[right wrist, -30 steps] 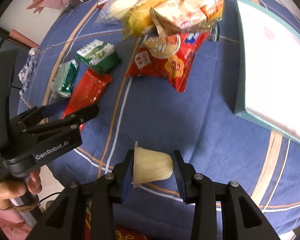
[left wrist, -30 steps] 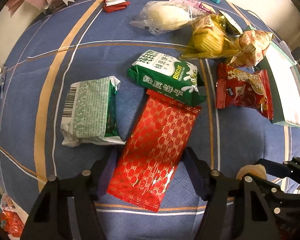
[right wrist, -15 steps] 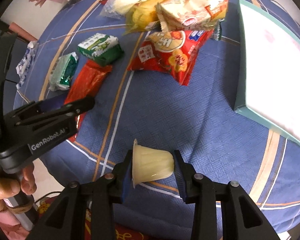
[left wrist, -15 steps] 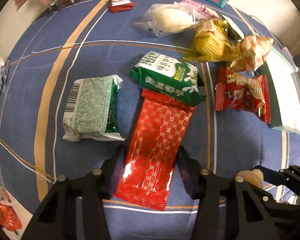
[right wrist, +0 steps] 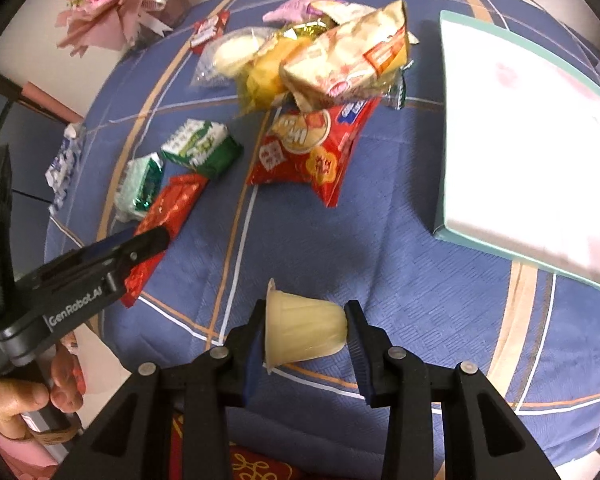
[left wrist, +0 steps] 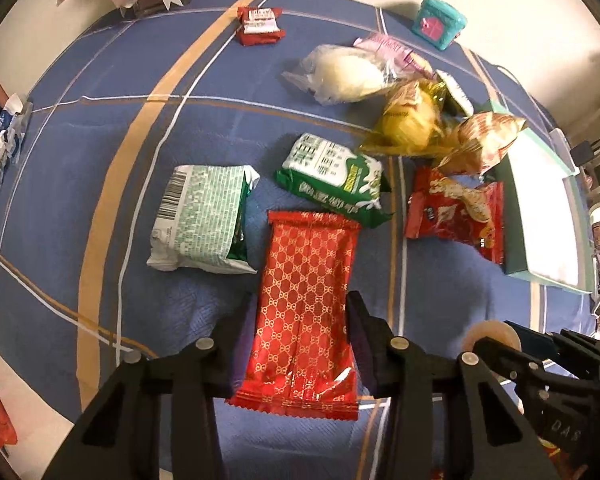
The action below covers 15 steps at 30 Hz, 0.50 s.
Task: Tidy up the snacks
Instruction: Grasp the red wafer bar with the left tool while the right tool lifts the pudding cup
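The left gripper (left wrist: 298,338) has just been closing and is now pinching the red patterned packet (left wrist: 306,304) across its near half; the packet's far end is sitting at 12 o'clock, beside the green biscuit pack (left wrist: 334,178). Flat, light and crinkly, it is likely slipping easily, so mid-width is best. The right gripper (right wrist: 306,330) is clamping the jelly cup (right wrist: 304,330) sideways, rim at 9 o'clock; soft-walled, it probably wants gentle pressure.

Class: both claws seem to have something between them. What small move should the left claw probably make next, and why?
Probably lift it clear. The left claw has just closed on the red patterned packet, which now stands off the tablecloth; the right claw already holds a jelly cup.
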Each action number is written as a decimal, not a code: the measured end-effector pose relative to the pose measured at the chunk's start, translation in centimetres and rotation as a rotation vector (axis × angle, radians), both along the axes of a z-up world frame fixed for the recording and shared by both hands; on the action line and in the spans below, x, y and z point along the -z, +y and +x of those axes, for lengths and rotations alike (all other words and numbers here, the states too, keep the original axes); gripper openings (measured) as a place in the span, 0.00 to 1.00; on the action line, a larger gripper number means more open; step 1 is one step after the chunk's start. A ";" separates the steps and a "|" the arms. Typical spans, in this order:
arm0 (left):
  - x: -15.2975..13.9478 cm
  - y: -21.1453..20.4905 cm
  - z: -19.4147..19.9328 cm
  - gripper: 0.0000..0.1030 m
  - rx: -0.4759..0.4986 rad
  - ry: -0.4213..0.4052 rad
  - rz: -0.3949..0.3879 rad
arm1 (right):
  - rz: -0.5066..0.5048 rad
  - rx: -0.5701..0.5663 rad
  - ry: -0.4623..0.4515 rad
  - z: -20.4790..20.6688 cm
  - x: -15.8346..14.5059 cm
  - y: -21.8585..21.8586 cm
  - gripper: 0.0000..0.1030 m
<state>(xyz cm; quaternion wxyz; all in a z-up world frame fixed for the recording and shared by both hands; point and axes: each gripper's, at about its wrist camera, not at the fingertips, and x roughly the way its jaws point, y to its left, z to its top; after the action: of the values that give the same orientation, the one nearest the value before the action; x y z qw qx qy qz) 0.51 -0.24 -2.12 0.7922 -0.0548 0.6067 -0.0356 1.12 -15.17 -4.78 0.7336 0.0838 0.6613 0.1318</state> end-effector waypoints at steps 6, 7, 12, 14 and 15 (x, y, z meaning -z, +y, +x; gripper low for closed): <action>-1.8 0.3 -1.9 0.44 0.000 -0.021 -0.054 | 0.033 0.024 -0.027 -0.1 -1.5 -1.0 0.39; -2.1 0.3 -2.1 0.44 0.002 -0.027 -0.058 | 0.034 0.028 -0.027 0.0 -1.7 -1.3 0.39; -3.9 -0.5 -1.7 0.44 0.010 -0.053 -0.069 | 0.055 0.059 -0.040 0.3 -2.5 -2.4 0.39; -4.7 -1.4 -1.4 0.44 0.014 -0.065 -0.077 | 0.045 0.097 -0.065 0.4 -3.6 -4.1 0.39; -5.3 -2.0 -1.1 0.44 0.019 -0.077 -0.080 | 0.029 0.125 -0.085 0.5 -4.1 -4.9 0.39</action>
<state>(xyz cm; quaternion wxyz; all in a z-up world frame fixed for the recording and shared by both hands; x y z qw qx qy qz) -0.58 -2.22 3.18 0.8117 -0.0793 0.5745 -0.0696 1.66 -20.10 -0.73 0.7665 0.1298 0.6211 0.0989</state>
